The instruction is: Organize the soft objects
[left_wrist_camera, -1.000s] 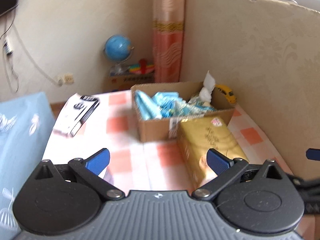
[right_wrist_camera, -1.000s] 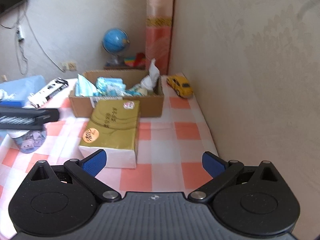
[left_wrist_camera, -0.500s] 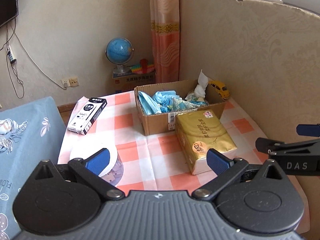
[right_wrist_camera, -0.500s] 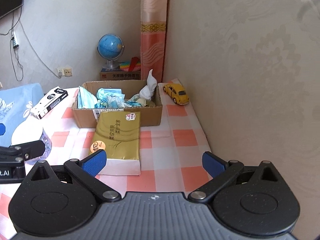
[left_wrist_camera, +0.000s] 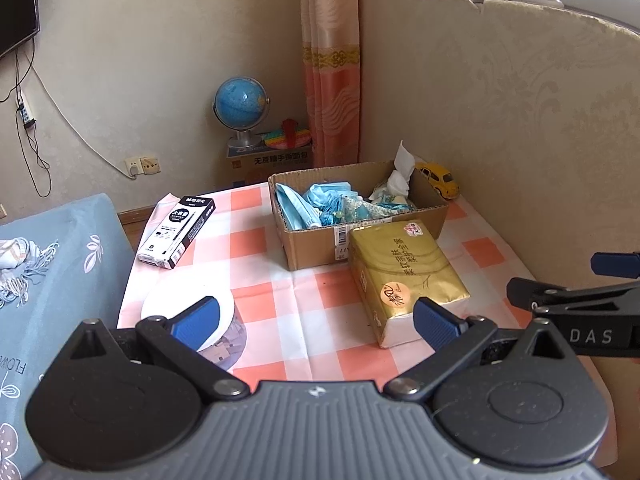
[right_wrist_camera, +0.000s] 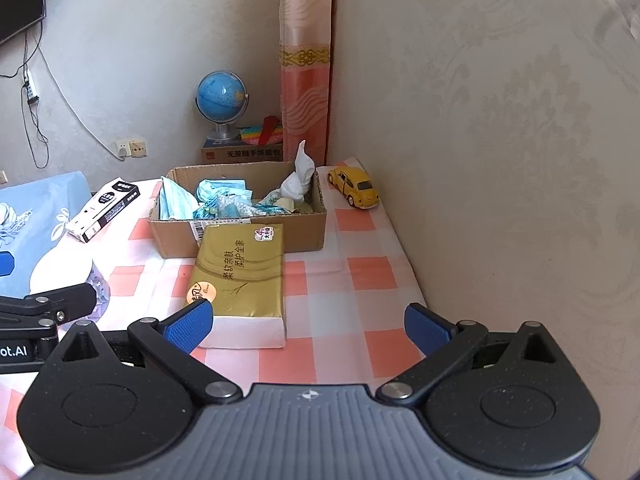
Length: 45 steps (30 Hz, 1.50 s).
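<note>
both grippers, left [left_wrist_camera: 316, 318] and right [right_wrist_camera: 308, 322], have pulled back and up, jaws spread and empty. gold tissue pack [right_wrist_camera: 240, 276] lies touching the box [right_wrist_camera: 304, 236] front. best to straddle its width squarely, squeeze gently, then lift it in.

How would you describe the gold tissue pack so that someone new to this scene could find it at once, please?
On the checked table, find the open cardboard box of blue soft items. The tissue pack lies flat right in front of it, its far end against the box wall. It is the only shiny gold block, with white ends, unlike the black-and-white carton and the yellow toy car.
</note>
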Each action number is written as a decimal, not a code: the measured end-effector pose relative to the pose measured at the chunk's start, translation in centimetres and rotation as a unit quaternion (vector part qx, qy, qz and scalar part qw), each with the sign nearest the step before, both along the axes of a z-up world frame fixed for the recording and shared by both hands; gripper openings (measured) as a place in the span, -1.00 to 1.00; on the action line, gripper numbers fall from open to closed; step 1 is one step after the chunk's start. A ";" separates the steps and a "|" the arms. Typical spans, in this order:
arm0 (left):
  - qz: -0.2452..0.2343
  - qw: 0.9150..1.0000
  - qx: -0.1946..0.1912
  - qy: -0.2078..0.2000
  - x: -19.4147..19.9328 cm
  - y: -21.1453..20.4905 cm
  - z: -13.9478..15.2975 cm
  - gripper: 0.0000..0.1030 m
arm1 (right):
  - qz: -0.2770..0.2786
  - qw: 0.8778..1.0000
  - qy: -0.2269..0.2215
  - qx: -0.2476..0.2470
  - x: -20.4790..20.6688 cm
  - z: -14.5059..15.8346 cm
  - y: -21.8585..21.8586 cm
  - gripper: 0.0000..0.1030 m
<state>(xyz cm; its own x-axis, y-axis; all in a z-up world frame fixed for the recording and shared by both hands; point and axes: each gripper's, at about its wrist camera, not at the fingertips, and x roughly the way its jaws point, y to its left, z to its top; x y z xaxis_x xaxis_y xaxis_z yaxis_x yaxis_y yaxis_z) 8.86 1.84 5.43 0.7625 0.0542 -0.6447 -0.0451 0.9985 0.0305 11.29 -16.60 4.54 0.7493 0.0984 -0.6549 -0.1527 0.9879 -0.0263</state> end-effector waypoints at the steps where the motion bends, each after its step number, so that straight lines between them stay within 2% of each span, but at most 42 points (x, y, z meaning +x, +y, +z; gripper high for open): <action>1: 0.000 1.000 -0.001 0.000 0.0 0.0 0.0 0.99 | 0.000 1.000 0.000 -0.001 0.0 0.0 0.0 1.00; 45: 0.002 1.000 -0.007 0.004 0.2 -0.4 -0.1 0.99 | 0.002 1.000 0.003 -0.003 0.1 -0.1 0.1 1.00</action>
<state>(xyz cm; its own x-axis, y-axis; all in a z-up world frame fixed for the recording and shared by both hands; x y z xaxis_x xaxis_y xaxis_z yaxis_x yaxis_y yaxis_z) 9.02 1.44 5.34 0.7578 0.0483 -0.6507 -0.0487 0.9987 0.0175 11.40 -16.48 4.46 0.7450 0.0966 -0.6600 -0.1563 0.9872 -0.0320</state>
